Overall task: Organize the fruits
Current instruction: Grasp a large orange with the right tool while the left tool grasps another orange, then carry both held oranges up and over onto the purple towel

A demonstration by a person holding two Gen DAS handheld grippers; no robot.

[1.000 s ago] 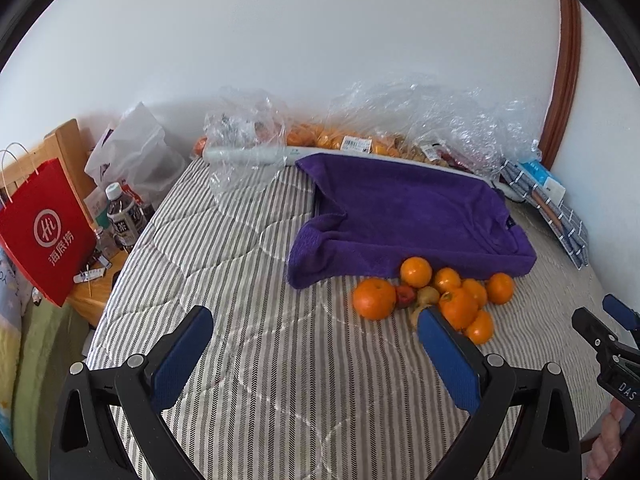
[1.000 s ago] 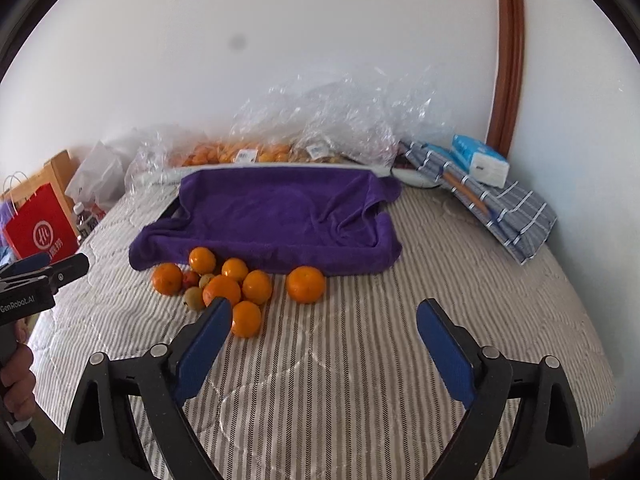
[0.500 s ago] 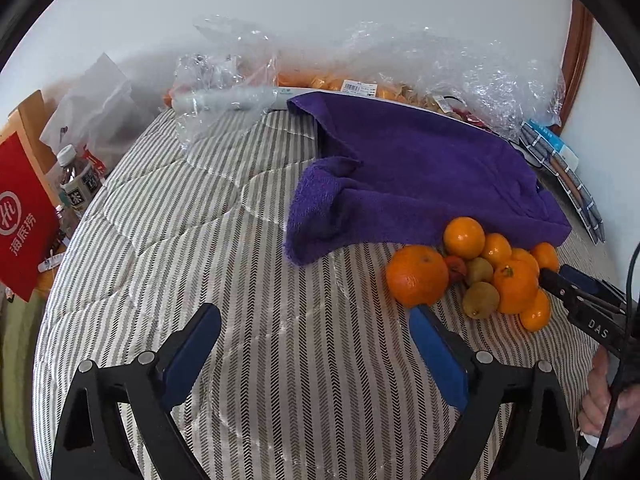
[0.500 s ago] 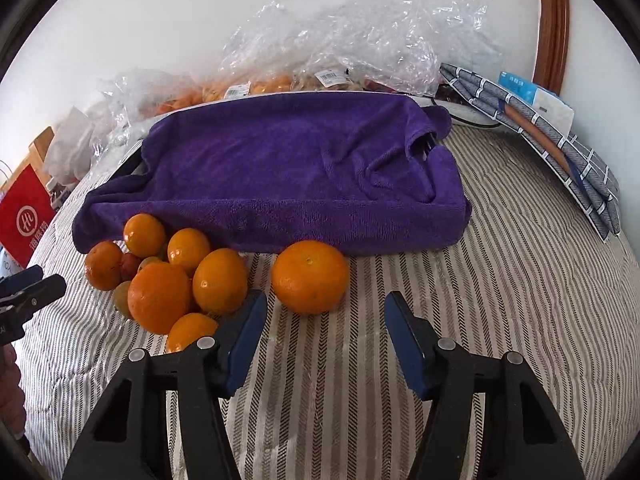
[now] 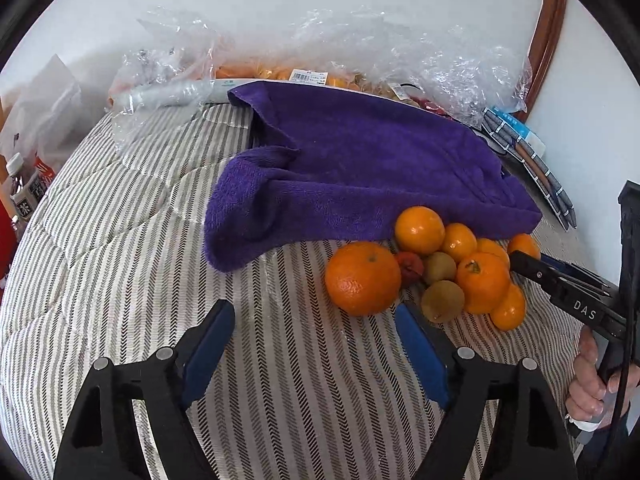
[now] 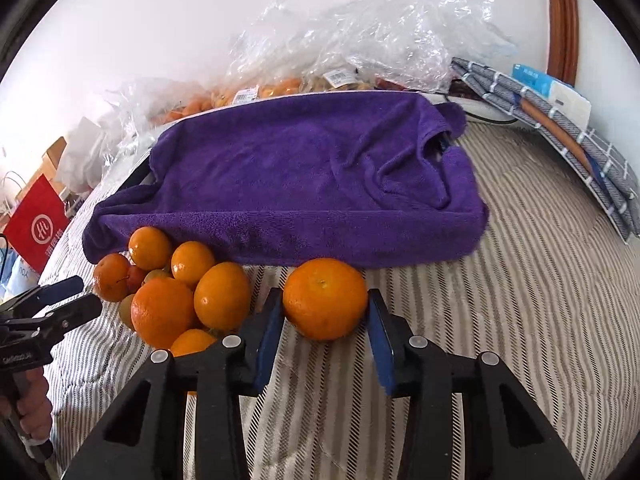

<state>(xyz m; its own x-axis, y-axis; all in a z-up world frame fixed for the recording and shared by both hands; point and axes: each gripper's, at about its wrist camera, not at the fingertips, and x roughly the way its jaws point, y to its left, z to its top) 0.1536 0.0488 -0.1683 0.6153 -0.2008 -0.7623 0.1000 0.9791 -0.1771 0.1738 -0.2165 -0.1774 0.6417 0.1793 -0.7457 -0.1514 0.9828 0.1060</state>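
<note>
The striped quilted bed (image 6: 520,280) carries everything, and its soft surface keeps the round fruit from rolling far. Across the middle lies a purple towel (image 6: 304,184), draped over something flat and raised, probably a tray; I judge it is the place the fruit is meant to go, since the loose fruit sits right against its near edge. Behind it, by the wall, crumpled clear plastic bags (image 6: 360,32) hold more fruit, likely where these came from.

The pile of fruit (image 6: 172,288) clusters at the towel's near left corner in the right wrist view: several oranges, a couple of brownish kiwis and one small red fruit, all touching. One lone orange (image 6: 325,298) rests on the bed just beside the pile, apart from it and close to the towel's edge, which makes it the easy first pick.

The right tool (image 6: 325,316) points steeply down at that orange, with its blue pads on either side of the fruit. Its jaws are closing, and the pads appear to meet the orange's flanks, so the grip looks made or nearly so.

The left tool (image 5: 316,344) also tilts down, low over bare bedding, aimed just left of the biggest orange (image 5: 362,278) in the pile. Its jaws are closing too, with nothing between them yet.
</note>
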